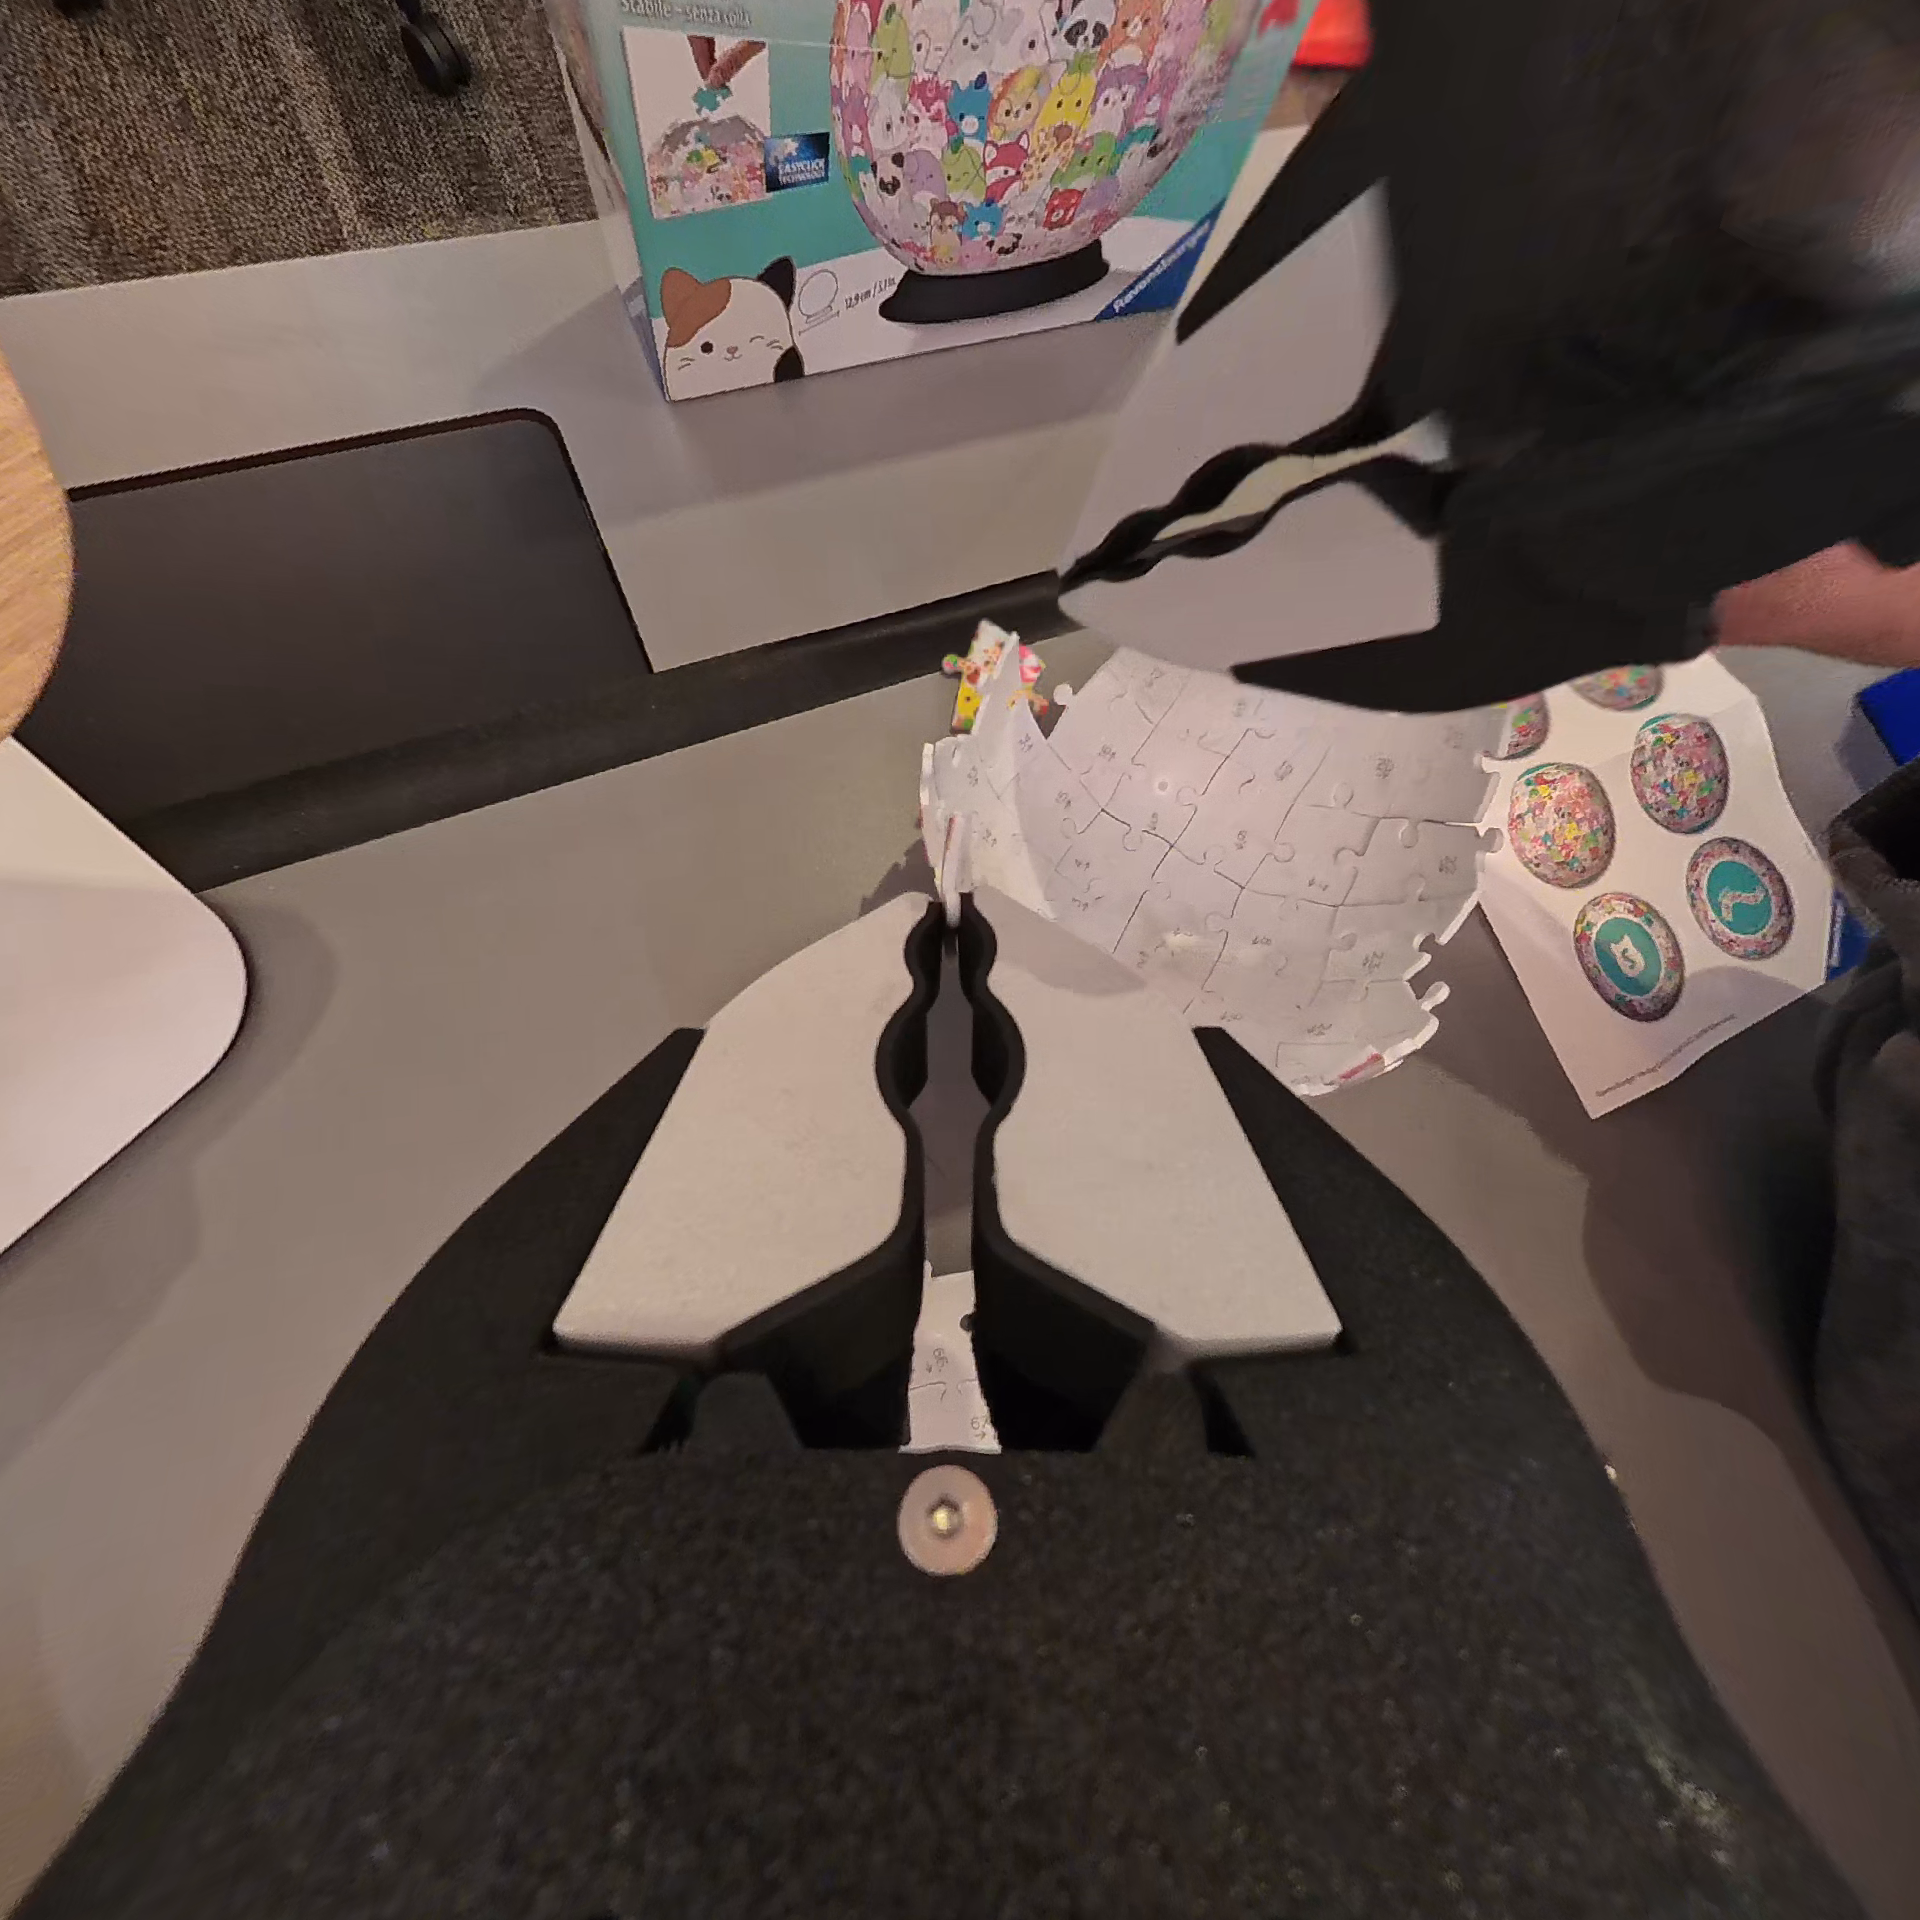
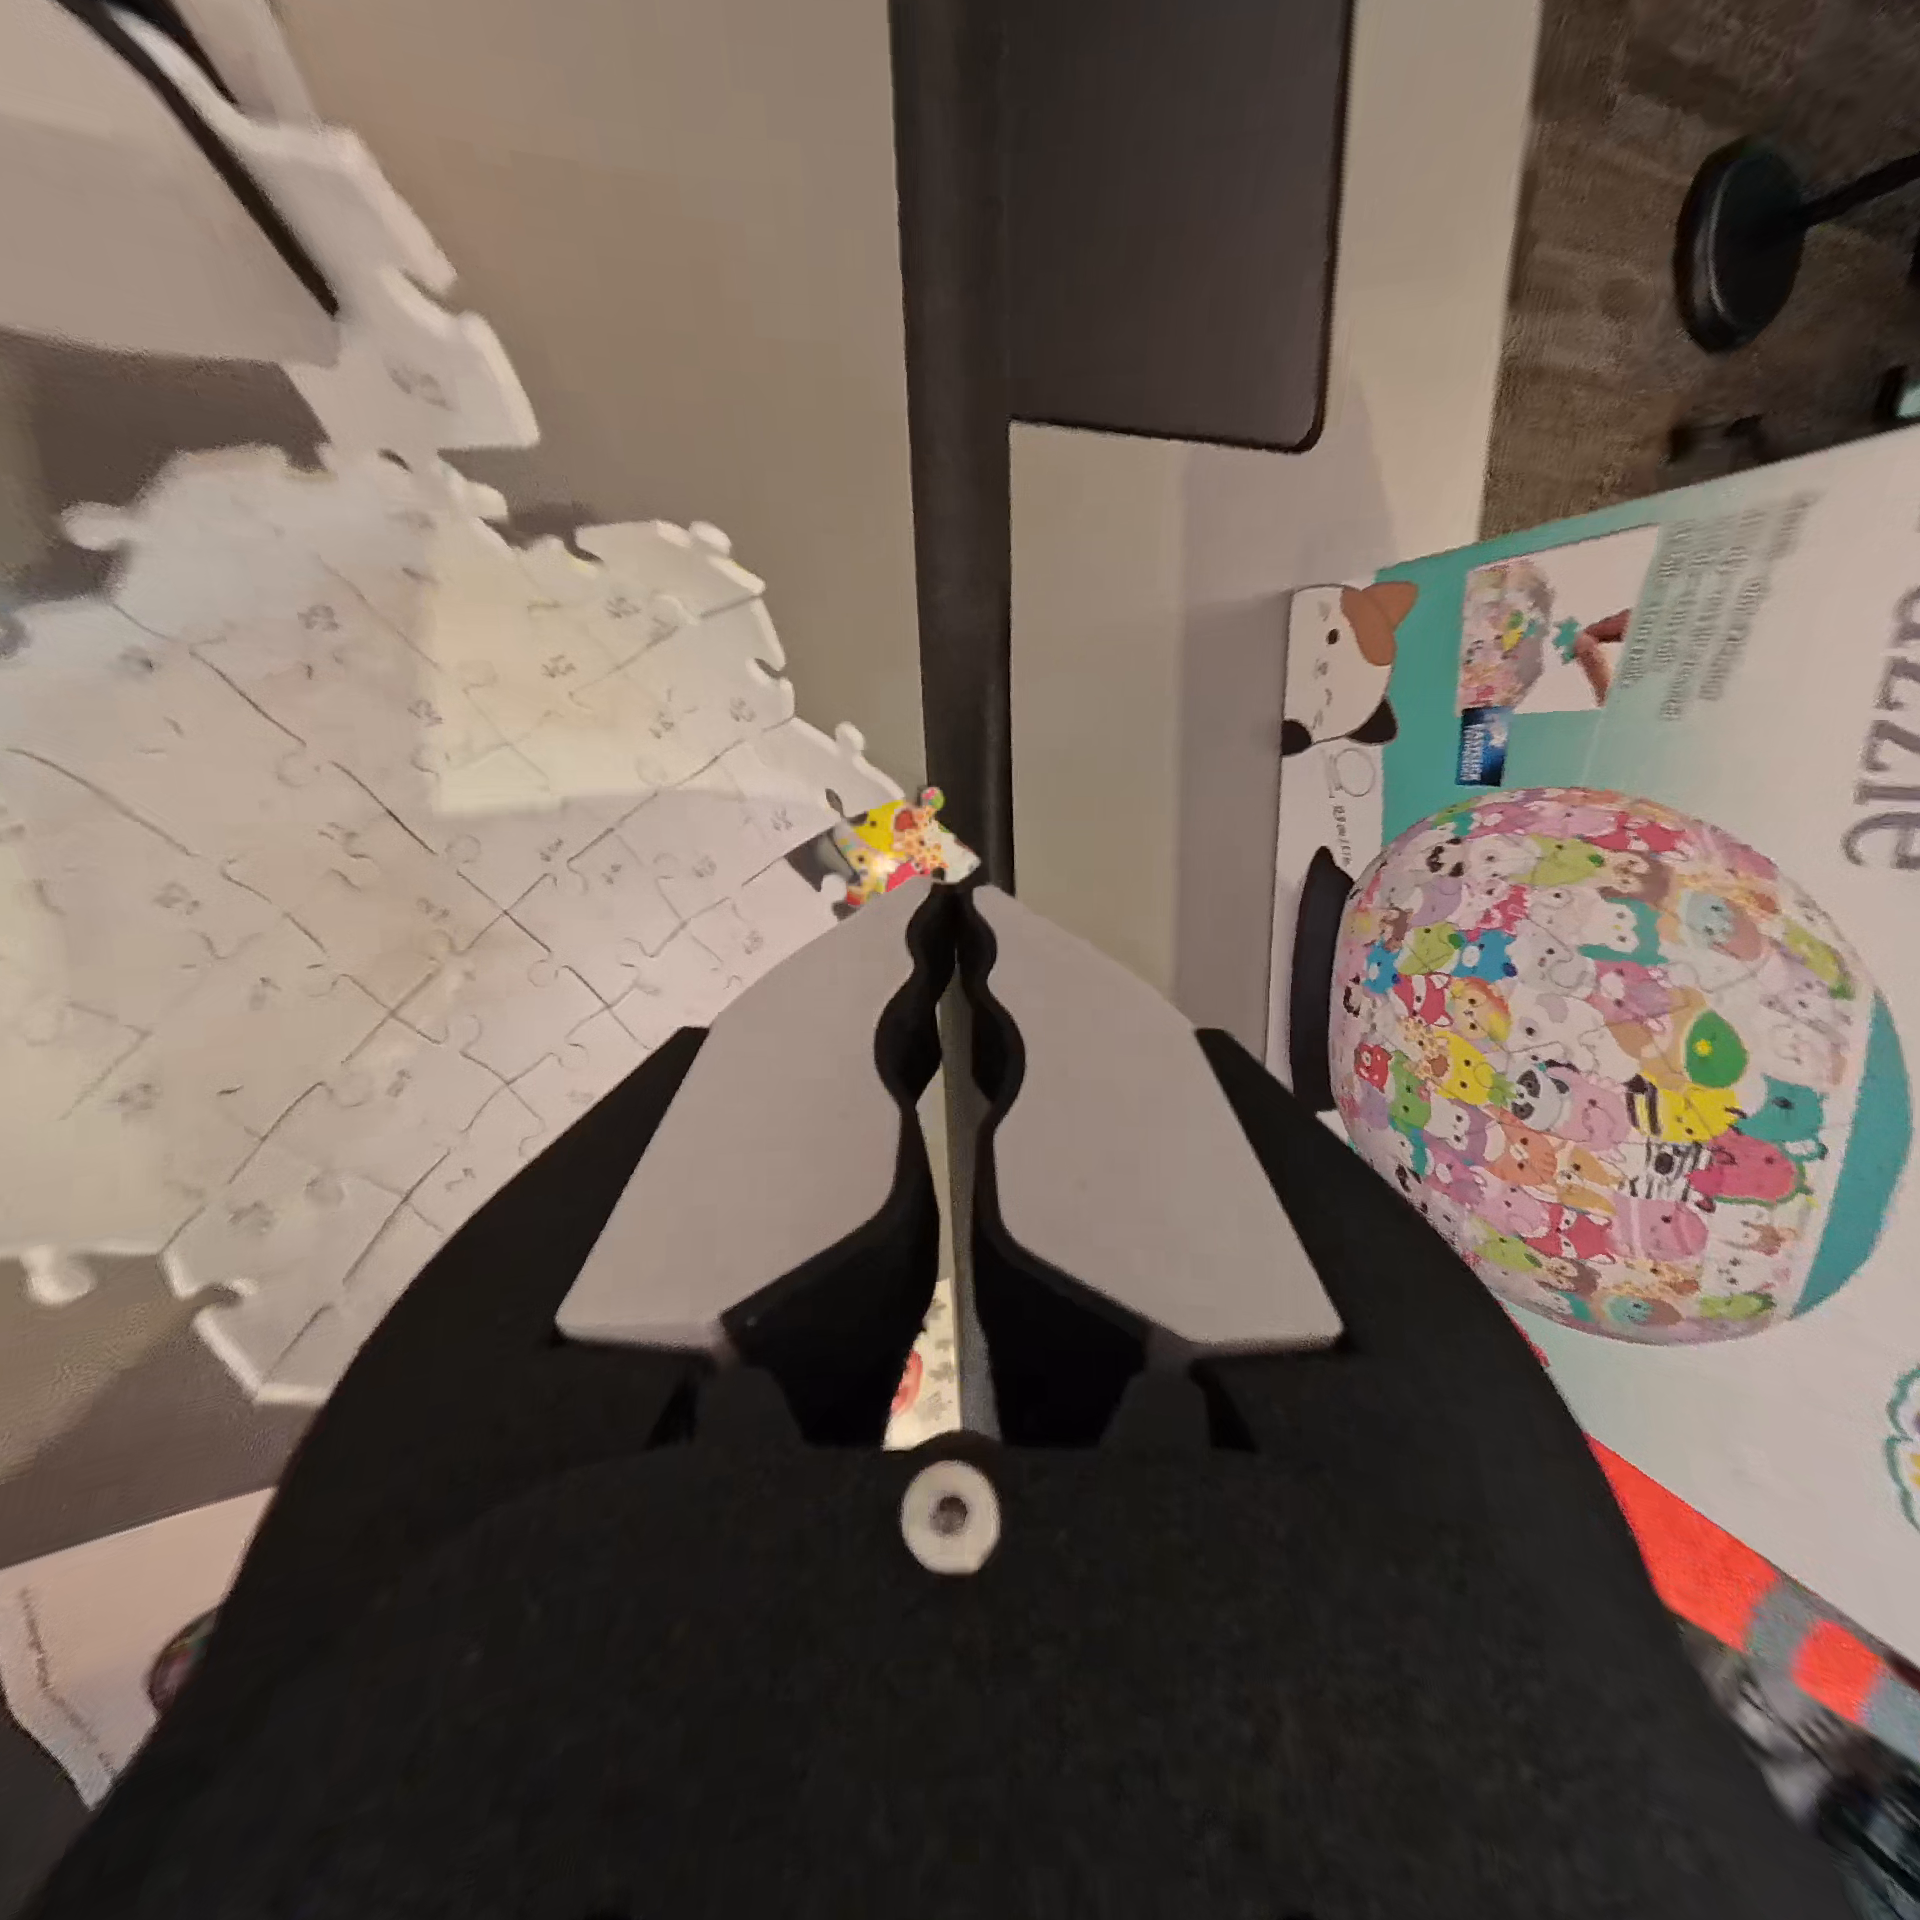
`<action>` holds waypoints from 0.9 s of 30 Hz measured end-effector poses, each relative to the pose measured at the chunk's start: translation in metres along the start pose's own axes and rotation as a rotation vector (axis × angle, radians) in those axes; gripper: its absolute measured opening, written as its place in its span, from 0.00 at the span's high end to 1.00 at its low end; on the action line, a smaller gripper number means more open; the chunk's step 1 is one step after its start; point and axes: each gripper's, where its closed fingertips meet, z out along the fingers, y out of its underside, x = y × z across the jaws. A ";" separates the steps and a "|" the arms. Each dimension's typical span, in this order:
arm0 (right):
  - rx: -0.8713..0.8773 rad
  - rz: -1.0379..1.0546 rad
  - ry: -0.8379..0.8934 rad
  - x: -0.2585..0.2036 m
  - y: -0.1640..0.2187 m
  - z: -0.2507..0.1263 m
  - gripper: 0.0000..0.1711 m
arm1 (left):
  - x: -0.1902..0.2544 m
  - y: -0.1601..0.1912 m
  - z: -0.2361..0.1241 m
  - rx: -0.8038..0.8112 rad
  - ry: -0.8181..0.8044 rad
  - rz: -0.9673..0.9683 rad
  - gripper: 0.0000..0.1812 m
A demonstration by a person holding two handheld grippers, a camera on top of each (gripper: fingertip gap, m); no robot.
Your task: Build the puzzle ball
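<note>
The half-built puzzle ball (image 1: 1226, 852) is a curved shell with its white, numbered inside facing me, tilted above the grey table (image 1: 520, 987). My left gripper (image 1: 951, 914) is shut on the shell's left rim, and a white piece shows in the gap between its fingers. The shell fills the left of the right wrist view (image 2: 343, 831). My right gripper (image 2: 951, 894) is shut, with a colourful puzzle piece (image 2: 899, 842) at its tips, touching the shell's edge. In the left wrist view the right gripper (image 1: 1081, 577) reaches in from the upper right above that piece (image 1: 987, 675).
The puzzle box (image 1: 935, 187) stands at the back of the table; it also shows in the right wrist view (image 2: 1610, 987). A printed leaflet (image 1: 1662, 883) lies right of the shell. A dark slot (image 1: 343, 582) crosses the table. A white board (image 1: 94, 956) lies at the left. There is about 10 cm between the tips of the two grippers.
</note>
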 end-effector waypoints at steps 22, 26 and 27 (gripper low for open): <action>0.738 0.009 -0.417 -0.048 -0.075 -0.129 0.98 | 0.059 -0.043 -0.064 0.257 0.310 0.312 0.99; 0.689 0.017 -0.439 -0.049 -0.070 -0.124 0.98 | 0.058 -0.041 -0.057 0.242 0.306 0.298 0.99; 0.664 0.029 -0.427 -0.046 -0.068 -0.122 0.99 | 0.055 -0.037 -0.054 0.212 0.301 0.280 0.98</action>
